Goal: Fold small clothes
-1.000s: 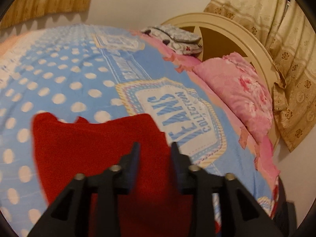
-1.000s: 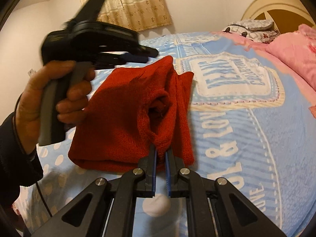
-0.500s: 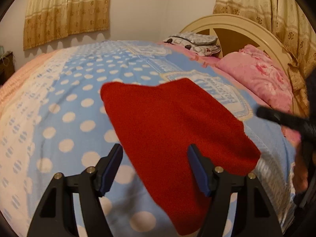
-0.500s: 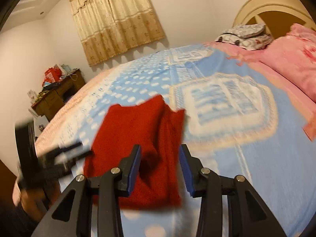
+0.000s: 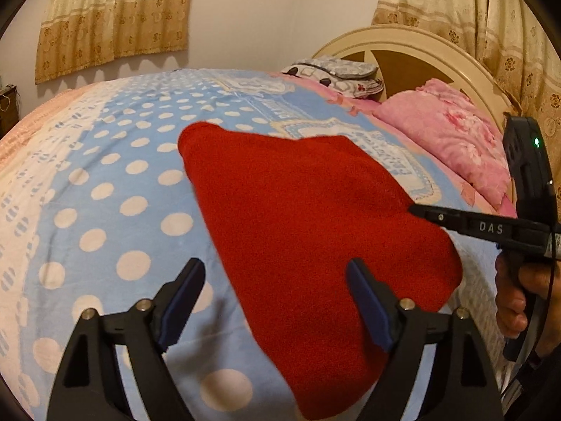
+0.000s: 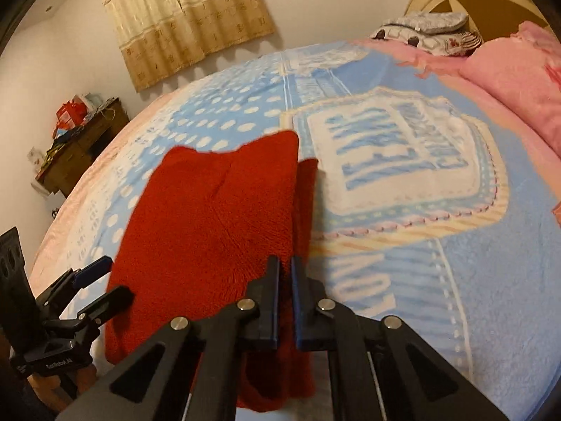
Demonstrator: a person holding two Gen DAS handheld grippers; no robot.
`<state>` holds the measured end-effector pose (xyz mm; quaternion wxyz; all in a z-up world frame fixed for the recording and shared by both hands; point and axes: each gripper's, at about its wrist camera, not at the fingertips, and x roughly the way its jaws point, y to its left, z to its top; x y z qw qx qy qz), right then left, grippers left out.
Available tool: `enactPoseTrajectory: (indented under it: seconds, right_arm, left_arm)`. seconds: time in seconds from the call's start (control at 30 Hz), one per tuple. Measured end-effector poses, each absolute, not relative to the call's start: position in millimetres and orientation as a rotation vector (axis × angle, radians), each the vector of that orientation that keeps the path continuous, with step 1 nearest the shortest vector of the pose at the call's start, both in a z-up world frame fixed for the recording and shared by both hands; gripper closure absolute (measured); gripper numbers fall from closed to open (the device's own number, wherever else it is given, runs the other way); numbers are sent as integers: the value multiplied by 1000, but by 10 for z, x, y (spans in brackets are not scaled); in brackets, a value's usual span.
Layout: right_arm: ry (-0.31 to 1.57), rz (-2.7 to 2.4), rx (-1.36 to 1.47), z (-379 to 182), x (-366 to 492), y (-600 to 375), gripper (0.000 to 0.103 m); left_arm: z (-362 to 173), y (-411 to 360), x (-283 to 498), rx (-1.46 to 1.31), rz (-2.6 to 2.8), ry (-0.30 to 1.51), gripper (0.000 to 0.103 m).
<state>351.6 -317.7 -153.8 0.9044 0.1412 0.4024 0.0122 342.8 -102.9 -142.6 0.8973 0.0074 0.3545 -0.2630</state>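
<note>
With the red garment (image 5: 308, 231) lying folded on the bedspread (image 5: 105, 189), the left gripper (image 5: 277, 301) had just spread wide and empty, the right gripper (image 6: 285, 301) pinched its near edge; smoothing before release was advisable.

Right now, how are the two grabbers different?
The left gripper has its jaws wide apart and has just been opening; the right gripper has its jaws pressed together. The left holds nothing, with the red cloth lying under it; the right seems to pinch the cloth's edge. Both are black with blue pads.
</note>
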Motion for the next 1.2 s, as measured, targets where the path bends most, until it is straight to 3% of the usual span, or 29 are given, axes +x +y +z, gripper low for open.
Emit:
enactPoseTrajectory:
  seconds: [0.2,0.27,0.5,0.7,0.93,1.2]
  right_arm:
    - [853,8,212,-1480,3716,-3063,96]
    - [853,-12,203,-1427,3742,-3054,87]
    - [738,100,125,-1029,3729,-2688,66]
    - [897,107,82,-1428,4008,-2589,67]
    - [893,95,148,-1554,3912,-2878,68]
    - [765,91,84,-1242,3462,-2718,66]
  left_arm:
    - [-1468,-999,3429,2,-542,748,13]
    - [-1467,-1016,3413,8,-544,744,13]
    - [-1490,-1095,3405,46,-554,749,10]
    - [-1479,-997,3408,-8,-550,744,6]
    - [-1528,-1044,3452,-1,-557,785,2]
    - [-1556,-1046,3456,1,-549,805,0]
